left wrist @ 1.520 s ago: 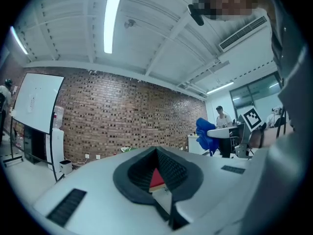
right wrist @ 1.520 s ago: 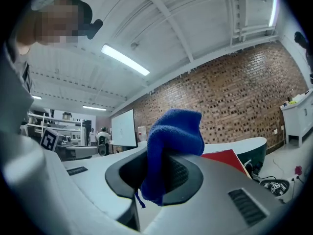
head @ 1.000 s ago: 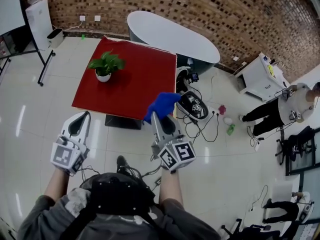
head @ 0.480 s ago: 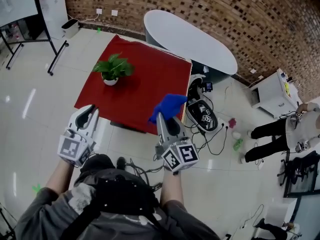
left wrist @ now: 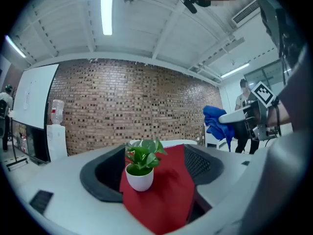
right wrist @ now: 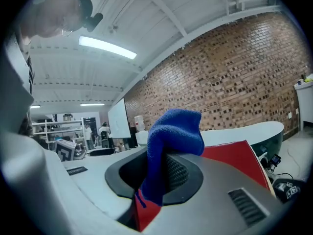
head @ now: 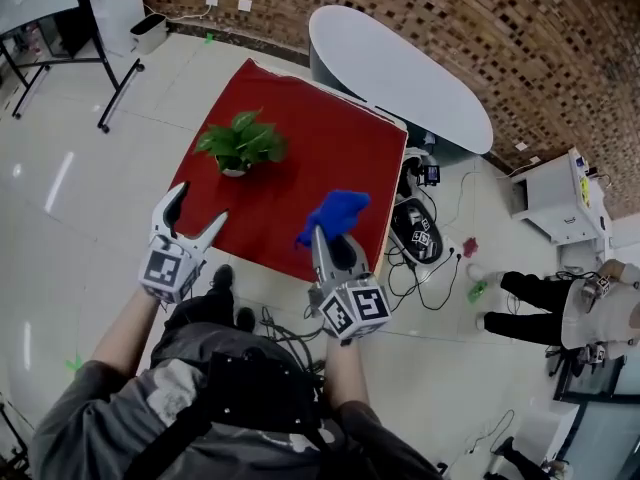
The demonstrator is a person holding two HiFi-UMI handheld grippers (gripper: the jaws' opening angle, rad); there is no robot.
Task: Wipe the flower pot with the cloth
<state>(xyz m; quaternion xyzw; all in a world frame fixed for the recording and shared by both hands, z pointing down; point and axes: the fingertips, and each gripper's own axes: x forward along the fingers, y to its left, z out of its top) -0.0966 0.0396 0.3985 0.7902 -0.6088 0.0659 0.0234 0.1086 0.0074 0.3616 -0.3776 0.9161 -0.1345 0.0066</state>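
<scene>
A white flower pot (head: pixel 234 169) with a green plant stands near the left side of the red table (head: pixel 330 133). My left gripper (head: pixel 200 206) hovers at the table's near left corner, short of the pot. Its jaws have just been opening and stand wide apart with nothing between them. In the left gripper view the pot (left wrist: pixel 140 176) shows ahead, framed by the jaws but well beyond them. My right gripper (head: pixel 323 231) is shut on a bunched blue cloth (head: pixel 336 213) over the table's near edge. The cloth (right wrist: pixel 173 131) droops over the jaw tips.
A white oval counter (head: pixel 400 68) stands behind the table against a brick wall. Black gear and cables (head: pixel 420 233) lie on the floor to the table's right. A white cabinet (head: pixel 555 193) and a person (head: pixel 560 308) are farther right. A whiteboard stand (head: pixel 60 28) is at the far left.
Both grippers have moved forward to the red table's near edge. The left jaws went from shut to wide open. The blue cloth stays in the right gripper.
</scene>
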